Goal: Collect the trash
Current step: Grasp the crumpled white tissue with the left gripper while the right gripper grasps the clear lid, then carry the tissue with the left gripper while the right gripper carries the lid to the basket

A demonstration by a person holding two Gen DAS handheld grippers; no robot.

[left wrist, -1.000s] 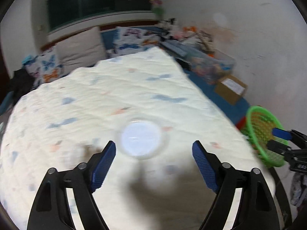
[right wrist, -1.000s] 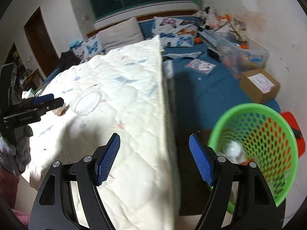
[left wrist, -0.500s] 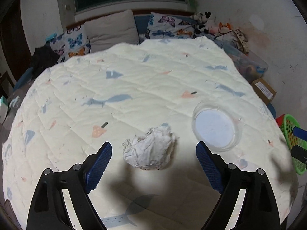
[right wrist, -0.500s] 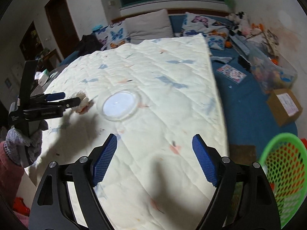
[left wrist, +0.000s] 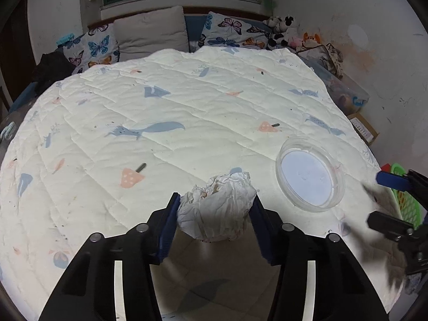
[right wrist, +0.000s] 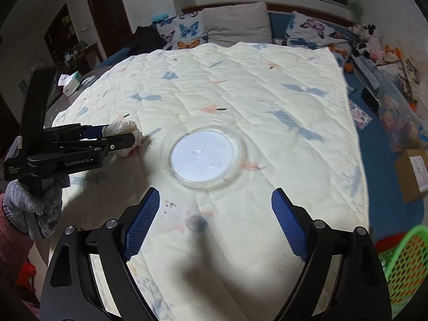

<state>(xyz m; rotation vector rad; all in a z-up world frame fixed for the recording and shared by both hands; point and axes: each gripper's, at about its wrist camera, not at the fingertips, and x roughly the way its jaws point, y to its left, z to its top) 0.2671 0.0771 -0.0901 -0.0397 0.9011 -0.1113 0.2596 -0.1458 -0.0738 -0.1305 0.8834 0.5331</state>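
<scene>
keep left tool [left wrist: 215, 215] pinching the crumpled paper [left wrist: 218, 208] firmly, lift clear of the bed [left wrist: 187, 107], carry toward green basket [right wrist: 404, 264]. right tool [right wrist: 215, 224] spread, plastic lid [right wrist: 204, 157] just ahead.

White crumpled paper [left wrist: 216, 208], cream animal-print quilt [left wrist: 187, 112], green mesh basket [right wrist: 404, 262], butterfly pillows [left wrist: 230, 30].

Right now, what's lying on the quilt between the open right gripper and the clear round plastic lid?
Nothing but bare cream quilt. In the right wrist view, the right gripper stands open just short of the clear round plastic lid, with only printed fabric between.
</scene>
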